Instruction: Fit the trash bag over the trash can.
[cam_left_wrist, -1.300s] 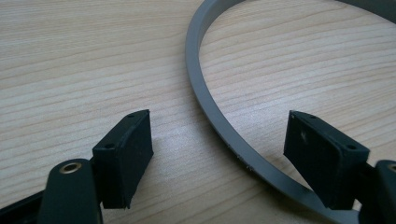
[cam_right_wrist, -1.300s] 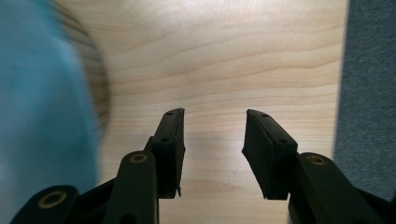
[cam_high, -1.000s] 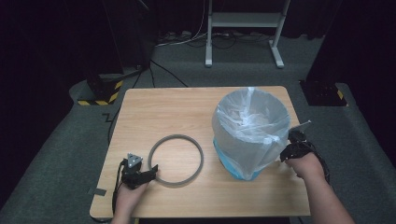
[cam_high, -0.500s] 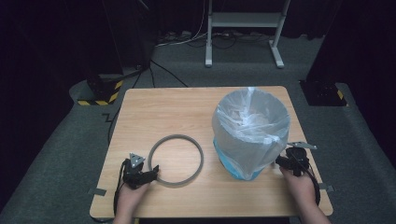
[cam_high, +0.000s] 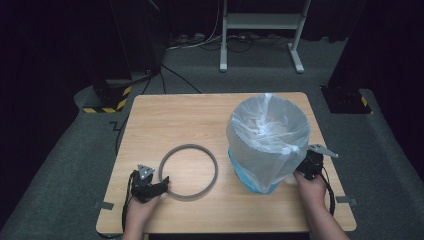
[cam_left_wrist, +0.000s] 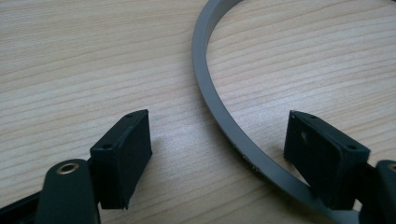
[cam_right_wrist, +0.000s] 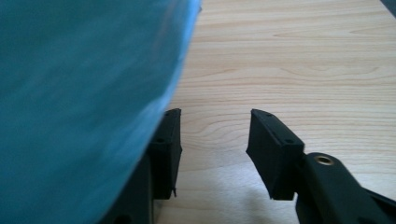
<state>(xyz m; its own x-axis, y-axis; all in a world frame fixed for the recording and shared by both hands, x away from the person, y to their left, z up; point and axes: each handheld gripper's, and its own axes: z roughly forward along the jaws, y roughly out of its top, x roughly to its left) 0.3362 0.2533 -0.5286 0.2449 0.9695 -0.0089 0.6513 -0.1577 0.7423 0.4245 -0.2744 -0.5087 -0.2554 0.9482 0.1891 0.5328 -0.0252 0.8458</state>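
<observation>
A grey ring (cam_high: 188, 171) lies flat on the wooden table (cam_high: 190, 120), left of a blue bin (cam_high: 252, 182) lined with a clear plastic bag (cam_high: 267, 132). My left gripper (cam_high: 161, 186) rests low at the ring's near-left edge. In the left gripper view it (cam_left_wrist: 219, 154) is open, and the ring's band (cam_left_wrist: 219, 112) passes between the jaws untouched. My right gripper (cam_high: 306, 168) is at the bin's near-right side. In the right gripper view it (cam_right_wrist: 214, 149) is open over bare wood, its left jaw against the blue bin wall (cam_right_wrist: 79, 102).
A white metal stand (cam_high: 260, 30) and cables lie on the dark floor beyond the table. A black and yellow striped block (cam_high: 107, 105) sits off the far-left corner. Bare wood spans the table's far left half.
My right gripper has come down from beside the bin's upper wall to table level at its near-right base. The left gripper has barely moved.
</observation>
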